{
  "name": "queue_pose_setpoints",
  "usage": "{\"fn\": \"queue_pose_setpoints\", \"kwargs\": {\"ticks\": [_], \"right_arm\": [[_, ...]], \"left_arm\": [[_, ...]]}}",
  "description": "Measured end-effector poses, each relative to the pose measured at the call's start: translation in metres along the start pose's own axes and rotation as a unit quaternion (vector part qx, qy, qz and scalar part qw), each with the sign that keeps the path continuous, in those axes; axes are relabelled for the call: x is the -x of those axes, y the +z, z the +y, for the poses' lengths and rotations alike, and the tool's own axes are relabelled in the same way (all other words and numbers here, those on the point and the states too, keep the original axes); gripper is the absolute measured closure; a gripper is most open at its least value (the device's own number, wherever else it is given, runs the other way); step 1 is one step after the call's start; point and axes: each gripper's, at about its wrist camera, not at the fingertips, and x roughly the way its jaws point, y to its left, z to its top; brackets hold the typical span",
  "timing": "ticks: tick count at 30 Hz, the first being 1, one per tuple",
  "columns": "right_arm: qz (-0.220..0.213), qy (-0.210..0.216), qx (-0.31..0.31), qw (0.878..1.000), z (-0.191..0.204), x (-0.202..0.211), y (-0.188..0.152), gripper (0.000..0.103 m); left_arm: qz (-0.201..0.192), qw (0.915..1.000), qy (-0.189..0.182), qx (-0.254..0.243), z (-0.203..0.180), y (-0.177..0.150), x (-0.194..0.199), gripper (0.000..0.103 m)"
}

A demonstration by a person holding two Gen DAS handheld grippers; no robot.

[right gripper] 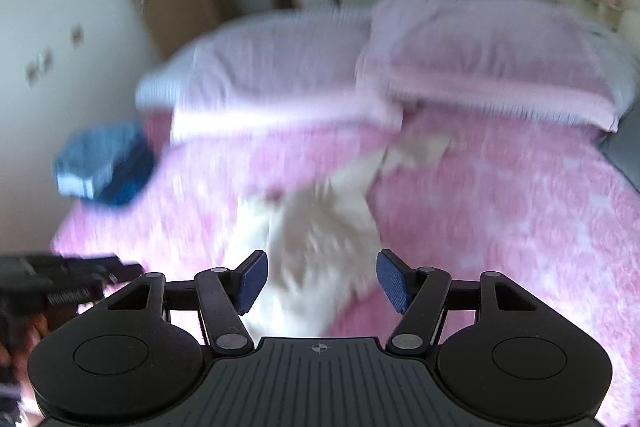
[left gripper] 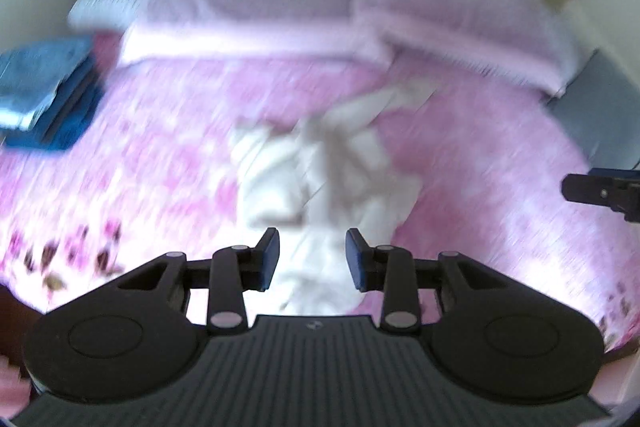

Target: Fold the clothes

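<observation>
We hold both tools above the near edge of the bed (left gripper: 160,155), and both pictures are smeared by motion. Our left gripper (left gripper: 312,259) has its blue-padded fingers (left gripper: 269,259) parted, with nothing between them. Our right gripper (right gripper: 319,281) stands wider, its blue pads (right gripper: 394,281) well apart and empty too. In the left wrist view the tip of the right tool shows at the right edge; in the right wrist view the left tool shows at the lower left edge.

Just beyond both sets of fingers lies the crumpled white garment (left gripper: 320,179), unfolded, running from the near edge of the bed toward its middle on the pink flowered cover (left gripper: 480,155). One narrow part of it stretches away toward the pillows. Neither tool touches it as far as we can tell through the blur.

Farther off, at the left edge of the bed, sits a folded blue stack (left gripper: 44,91). At the far end lie two pale pink pillows (right gripper: 492,55), side by side.
</observation>
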Motion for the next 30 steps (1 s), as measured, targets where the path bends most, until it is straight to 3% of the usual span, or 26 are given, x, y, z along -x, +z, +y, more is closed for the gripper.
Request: {"fn": "queue_pose_setpoints", "kwargs": {"ticks": [4,9,19,30], "right_arm": [[0.055,-0.021,0.035,0.998,0.02,0.002,-0.055,0.039],[0.095,-0.017,0.039,0.995,0.011,0.006,-0.094,0.039],[0.132,-0.01,0.042,0.99,-0.008,0.012,-0.161,0.039],[0.135,0.006,0.045,0.99,0.002,0.023,-0.184,0.039]], "left_arm": [[0.049,0.9979,0.037,0.02,0.022,-0.042,-0.009,0.072],[0.058,0.9971,0.047,0.013,0.003,-0.073,-0.003,0.07],[0.077,0.9948,0.066,-0.001,-0.034,-0.134,0.009,0.065],[0.067,0.994,0.087,-0.005,-0.04,-0.159,0.033,0.065]]}}
